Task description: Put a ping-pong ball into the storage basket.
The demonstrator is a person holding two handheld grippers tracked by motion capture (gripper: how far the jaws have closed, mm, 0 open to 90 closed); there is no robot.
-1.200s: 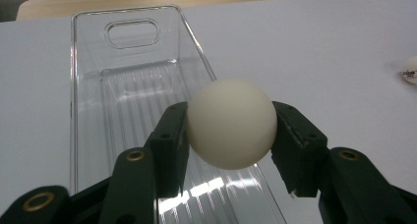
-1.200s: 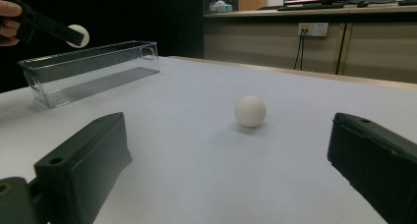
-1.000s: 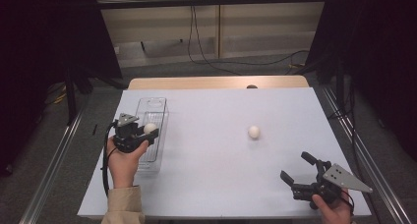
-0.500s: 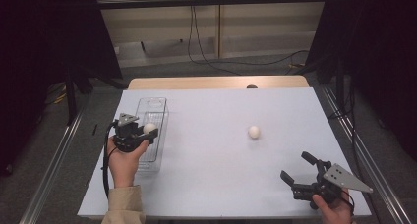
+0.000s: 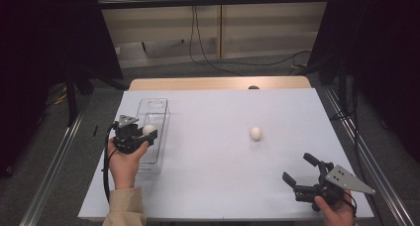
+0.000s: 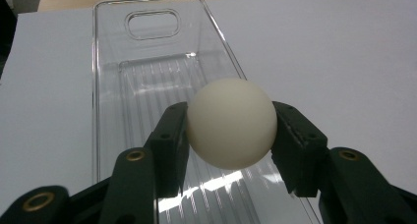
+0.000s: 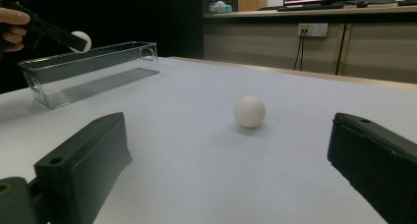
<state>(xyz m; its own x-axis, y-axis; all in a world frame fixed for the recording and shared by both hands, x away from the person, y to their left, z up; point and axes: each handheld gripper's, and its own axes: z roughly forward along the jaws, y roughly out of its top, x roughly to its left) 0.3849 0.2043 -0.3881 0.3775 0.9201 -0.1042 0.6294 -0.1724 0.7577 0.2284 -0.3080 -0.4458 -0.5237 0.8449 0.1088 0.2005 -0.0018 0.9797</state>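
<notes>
Left gripper (image 5: 148,132) is clenching a cream-white round ball (image 6: 231,123) w/ both black jaws pressing its sides, holding it up over the clear rectangular plastic bin; right gripper (image 5: 300,170) is sitting released, jaws spread wide, near the table's front right corner, nothing btwn them. Going big to small: the white rectangular table (image 5: 223,186) is taking up most of the high view, w/ a tan wooden strip (image 5: 218,83) running along its far edge. The clear rectangular plastic bin (image 5: 161,118), ribbed floor and an oval handle cutout in its far end wall, is standing lengthwise on the table's left part, long side pointing away from the person. In the left gripper view the held ball is hanging above the bin's ribbed floor (image 6: 147,86), toward the near end and closer to the right wall; not touching the floor as far as can be told. In the right gripper view the same ball (image 7: 80,41) is showing just above the bin's rim (image 7: 88,52), w/ the person's fingers (image 7: 12,25) behind the left tool. A second cream-white round ball (image 5: 255,133) is lying loose on the table, right of centre, well apart from the bin and from both tools; right gripper view is showing it (image 7: 249,111) straight ahead btwn its open jaws but farther off, resting on the surface w/ a soft shadow under it.
</notes>
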